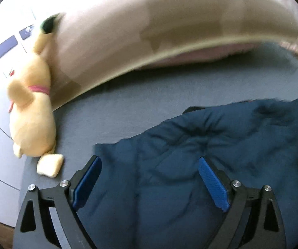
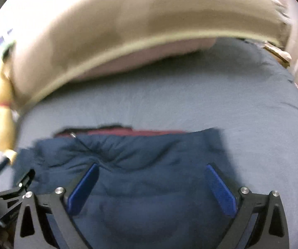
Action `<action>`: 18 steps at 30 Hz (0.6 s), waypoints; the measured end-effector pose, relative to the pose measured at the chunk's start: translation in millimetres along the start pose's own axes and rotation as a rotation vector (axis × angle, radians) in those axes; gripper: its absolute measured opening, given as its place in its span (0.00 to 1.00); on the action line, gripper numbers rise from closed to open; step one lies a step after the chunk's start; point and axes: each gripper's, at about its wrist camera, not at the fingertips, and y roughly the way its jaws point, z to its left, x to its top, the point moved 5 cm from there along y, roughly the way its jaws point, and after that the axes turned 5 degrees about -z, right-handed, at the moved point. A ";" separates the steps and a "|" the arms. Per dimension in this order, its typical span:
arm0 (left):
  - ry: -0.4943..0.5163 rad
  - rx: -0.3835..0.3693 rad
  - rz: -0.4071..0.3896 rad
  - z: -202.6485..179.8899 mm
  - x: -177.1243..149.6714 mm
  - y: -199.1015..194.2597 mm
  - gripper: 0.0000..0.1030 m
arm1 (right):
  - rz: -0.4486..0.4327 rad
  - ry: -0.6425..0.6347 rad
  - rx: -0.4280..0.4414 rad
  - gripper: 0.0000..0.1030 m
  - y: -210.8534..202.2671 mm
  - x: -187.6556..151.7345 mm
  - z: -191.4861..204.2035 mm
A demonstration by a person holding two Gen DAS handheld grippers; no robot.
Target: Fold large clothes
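Black-framed tongs [image 1: 150, 161] with ribbed blue pads [image 1: 212, 183] and silver screws [image 1: 236, 183].

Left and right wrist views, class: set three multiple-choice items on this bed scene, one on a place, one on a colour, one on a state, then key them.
1. Where does the plush toy sit?
A. against the beige headboard
B. on the jacket
C. between the jaws

2. What colour is the padded jacket?
A. beige
B. navy
C. white

3. How do the left gripper and right gripper stand?
A. both open, empty
B. both clamping cloth
C. one shut

Key: A, the toy leans on the headboard; B, dark blue quilting; A, pads stand wide apart, jacket lying flat beyond.
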 end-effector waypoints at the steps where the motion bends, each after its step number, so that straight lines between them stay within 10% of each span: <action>1: -0.029 -0.025 -0.027 15.4 -5.8 -17.4 0.92 | -0.026 0.027 0.035 1.00 -24.6 -2.7 -19.0; 10: -0.370 -0.166 -0.022 147.8 -126.9 -73.6 0.92 | 0.013 0.397 0.218 1.00 -94.2 -102.4 -190.4; 18: -0.687 -0.411 0.067 168.6 -167.1 -47.3 0.92 | 0.060 0.518 0.474 1.00 -69.3 -144.6 -180.3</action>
